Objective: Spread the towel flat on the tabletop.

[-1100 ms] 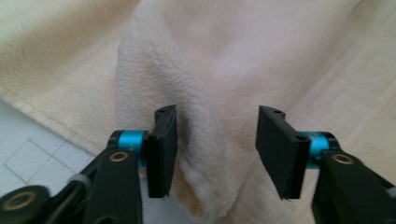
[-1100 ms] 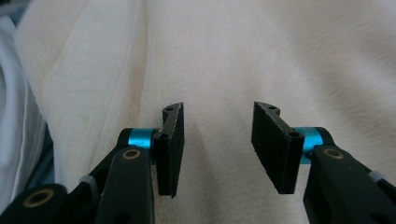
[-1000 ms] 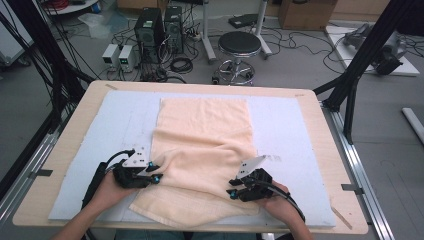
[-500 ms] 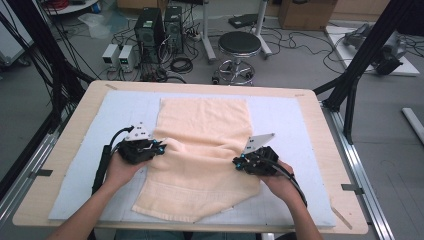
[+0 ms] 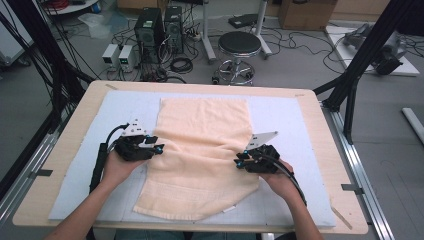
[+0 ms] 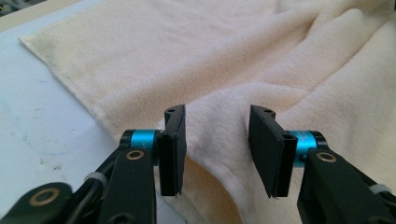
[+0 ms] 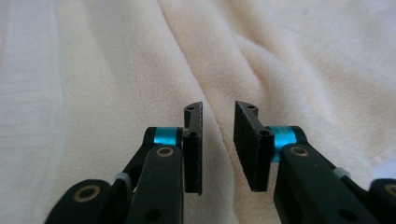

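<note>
Both jaws had just opened, nothing pinched: left gripper [image 6: 217, 154] wide, right gripper [image 7: 218, 149] narrow. I should regrip the towel [image 5: 202, 150] edges evenly, folding square.

The towel [image 5: 202, 150] is soft, fluffy peach cloth with a matt pile. It lies on a matt pale-blue mat [image 5: 295, 125] over a smooth, light wooden table [image 5: 65, 150].
</note>
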A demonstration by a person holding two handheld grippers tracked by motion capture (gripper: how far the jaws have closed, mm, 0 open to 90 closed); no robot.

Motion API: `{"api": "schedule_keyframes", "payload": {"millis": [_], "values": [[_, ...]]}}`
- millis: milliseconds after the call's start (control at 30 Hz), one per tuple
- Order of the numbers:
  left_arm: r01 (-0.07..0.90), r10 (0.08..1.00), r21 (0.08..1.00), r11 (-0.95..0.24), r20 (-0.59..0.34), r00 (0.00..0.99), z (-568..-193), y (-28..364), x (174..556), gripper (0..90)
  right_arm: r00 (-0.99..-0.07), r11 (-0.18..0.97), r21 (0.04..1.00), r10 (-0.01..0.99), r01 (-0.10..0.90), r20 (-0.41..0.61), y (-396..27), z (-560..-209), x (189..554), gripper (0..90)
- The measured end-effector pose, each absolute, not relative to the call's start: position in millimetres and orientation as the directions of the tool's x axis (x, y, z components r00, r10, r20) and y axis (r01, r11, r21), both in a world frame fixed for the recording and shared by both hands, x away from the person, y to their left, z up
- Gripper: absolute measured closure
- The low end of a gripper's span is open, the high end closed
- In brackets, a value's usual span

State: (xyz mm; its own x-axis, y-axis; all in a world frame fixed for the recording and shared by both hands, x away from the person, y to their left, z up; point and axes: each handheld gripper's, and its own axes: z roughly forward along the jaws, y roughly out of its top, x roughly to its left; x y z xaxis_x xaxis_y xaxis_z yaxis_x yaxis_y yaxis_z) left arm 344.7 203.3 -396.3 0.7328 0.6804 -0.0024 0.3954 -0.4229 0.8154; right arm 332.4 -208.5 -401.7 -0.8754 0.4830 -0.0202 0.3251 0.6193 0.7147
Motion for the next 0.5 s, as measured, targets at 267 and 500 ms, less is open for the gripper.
{"api": "schedule_keyframes", "payload": {"millis": [267,500], "values": [[0.345,0.651,0.831,-0.436,0.027,0.758,-388.3,216.5,315.0,52.7,-0.894,0.623,0.732,0.446,0.275,-0.044,-222.0,-386.2,309.1,68.3],[0.328,0.569,0.806,-0.492,0.013,0.822,-409.1,211.6,286.5,52.7,-0.926,0.662,0.700,0.377,0.268,-0.002,-219.8,-400.1,292.7,62.0]]}}
